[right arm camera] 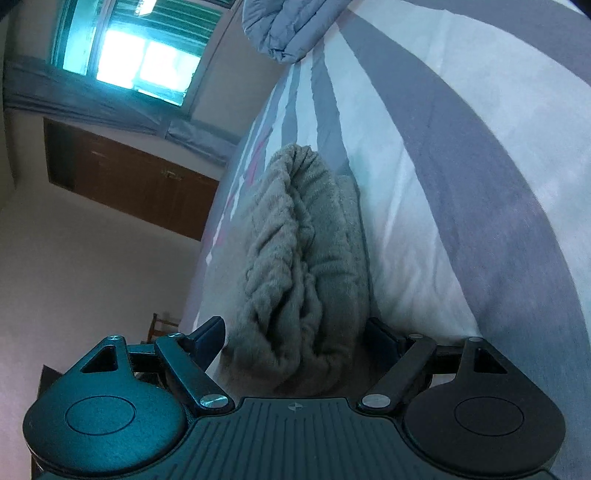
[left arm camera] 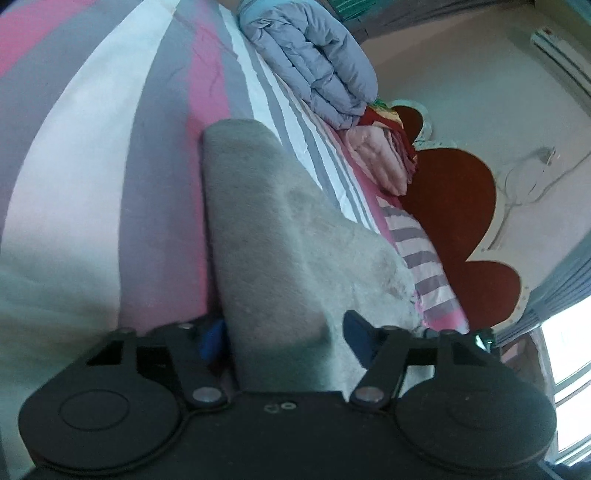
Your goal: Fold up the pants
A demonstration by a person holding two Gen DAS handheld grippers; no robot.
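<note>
Grey fleece pants [left arm camera: 273, 236] lie on the striped bedsheet [left arm camera: 92, 147]. In the left wrist view the cloth runs away from me in a long folded strip, and its near end sits between the two fingers of my left gripper [left arm camera: 282, 339], which stand wide apart around it. In the right wrist view the ribbed waistband end of the pants [right arm camera: 303, 266] is bunched up between the fingers of my right gripper [right arm camera: 295, 336], also wide apart around the cloth. I cannot tell whether either gripper squeezes the cloth.
A folded lilac quilt [left arm camera: 310, 62] and pink and red folded bedding [left arm camera: 380, 155] lie along the bed's far side by a dark red headboard [left arm camera: 454, 206]. In the right wrist view are the quilt [right arm camera: 284, 26], a window [right arm camera: 140, 48] and a brown wardrobe [right arm camera: 129, 177].
</note>
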